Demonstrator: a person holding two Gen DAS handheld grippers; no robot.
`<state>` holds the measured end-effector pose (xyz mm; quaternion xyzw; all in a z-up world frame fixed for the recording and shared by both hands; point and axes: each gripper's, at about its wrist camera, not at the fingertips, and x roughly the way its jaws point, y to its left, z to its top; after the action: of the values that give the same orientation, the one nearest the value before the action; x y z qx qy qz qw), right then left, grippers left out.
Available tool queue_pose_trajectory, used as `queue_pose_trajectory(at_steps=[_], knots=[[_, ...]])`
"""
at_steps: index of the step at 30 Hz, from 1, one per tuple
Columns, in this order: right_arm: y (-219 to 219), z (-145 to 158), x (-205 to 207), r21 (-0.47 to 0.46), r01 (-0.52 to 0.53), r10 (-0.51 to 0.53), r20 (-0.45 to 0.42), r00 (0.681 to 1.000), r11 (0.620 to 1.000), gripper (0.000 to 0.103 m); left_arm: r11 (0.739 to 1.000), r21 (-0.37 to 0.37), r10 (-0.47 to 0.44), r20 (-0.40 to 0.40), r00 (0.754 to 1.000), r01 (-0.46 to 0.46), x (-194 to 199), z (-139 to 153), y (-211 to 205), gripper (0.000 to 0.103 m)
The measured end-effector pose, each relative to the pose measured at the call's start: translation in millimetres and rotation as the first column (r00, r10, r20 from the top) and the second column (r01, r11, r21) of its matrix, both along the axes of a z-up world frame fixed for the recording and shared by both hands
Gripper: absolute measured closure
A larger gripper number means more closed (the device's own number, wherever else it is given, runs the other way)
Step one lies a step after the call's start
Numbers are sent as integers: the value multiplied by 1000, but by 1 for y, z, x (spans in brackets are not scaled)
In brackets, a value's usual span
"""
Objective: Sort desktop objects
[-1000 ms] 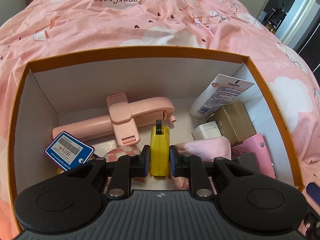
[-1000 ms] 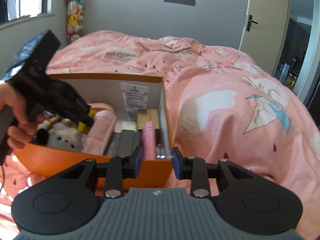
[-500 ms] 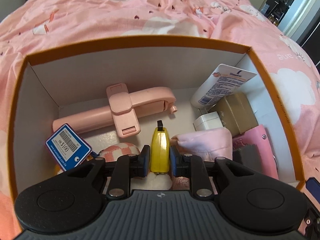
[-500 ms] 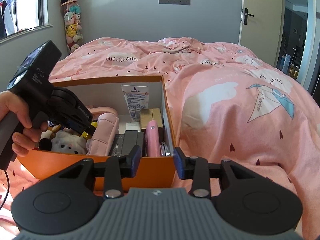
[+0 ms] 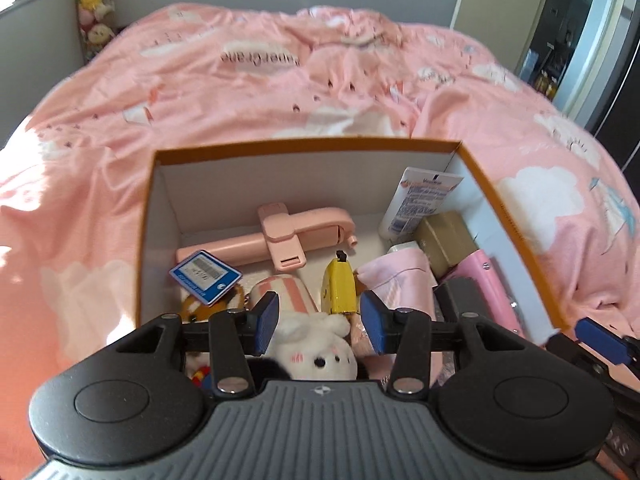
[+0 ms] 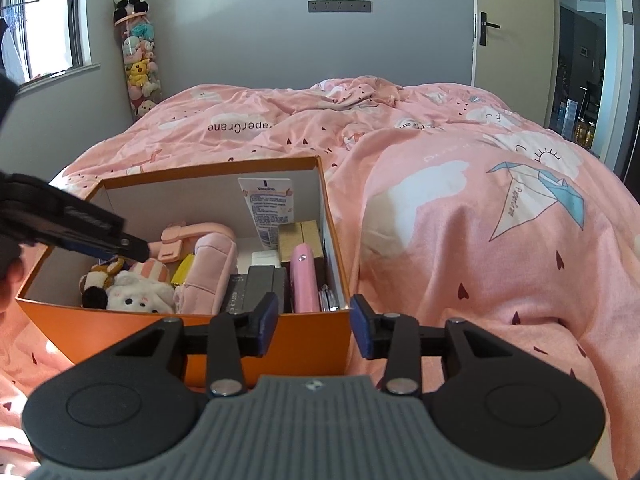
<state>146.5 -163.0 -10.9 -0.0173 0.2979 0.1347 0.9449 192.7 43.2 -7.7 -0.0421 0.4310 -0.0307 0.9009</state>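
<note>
An orange cardboard box [image 5: 304, 148] stands on a pink bed and holds several small items. A yellow tape-measure-like piece [image 5: 339, 288] lies inside it beside a pink pouch [image 5: 396, 280] and a white plush toy [image 5: 316, 344]. My left gripper [image 5: 320, 322] hovers above the box's near side. Its jaws are opening and the yellow piece sits beyond the pads, untouched. In the right wrist view the left gripper [image 6: 100, 240] reaches over the box [image 6: 208, 168] from the left. My right gripper [image 6: 313, 330] hangs in front of the box's near right corner, jaws opening with nothing between them.
The box also holds a pink folding stand [image 5: 296, 236], a white lotion tube [image 5: 420, 204], a gold carton [image 5: 446, 240], a pink wallet [image 5: 486, 288] and a blue price tag [image 5: 206, 276]. The rumpled pink duvet [image 6: 460, 208] spreads all around; a door stands at the far right.
My left gripper let go of the yellow piece, spread its jaws, and rose back away from the box. My right gripper's jaws widened a little.
</note>
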Motion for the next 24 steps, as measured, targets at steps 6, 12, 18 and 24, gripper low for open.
queue_pose_trajectory(at_steps=[6,12,18,24], knots=[[-1,6,-8,20,-12,12,16,1000,1000,61,995,80,42,116,992,-52,-41,14,-8,50],[1,9,-13,47,-46,46,11,999,998,59,988,108,85,197,977,-107,-73,19,-13,43],[9,7,-18,56,-95,94,10,995,994,53,981,106,139,192,971,-161,-83,7,-12,39],[18,0,-18,56,-135,135,-5,991,989,50,973,115,172,222,960,-201,-85,-1,-11,29]])
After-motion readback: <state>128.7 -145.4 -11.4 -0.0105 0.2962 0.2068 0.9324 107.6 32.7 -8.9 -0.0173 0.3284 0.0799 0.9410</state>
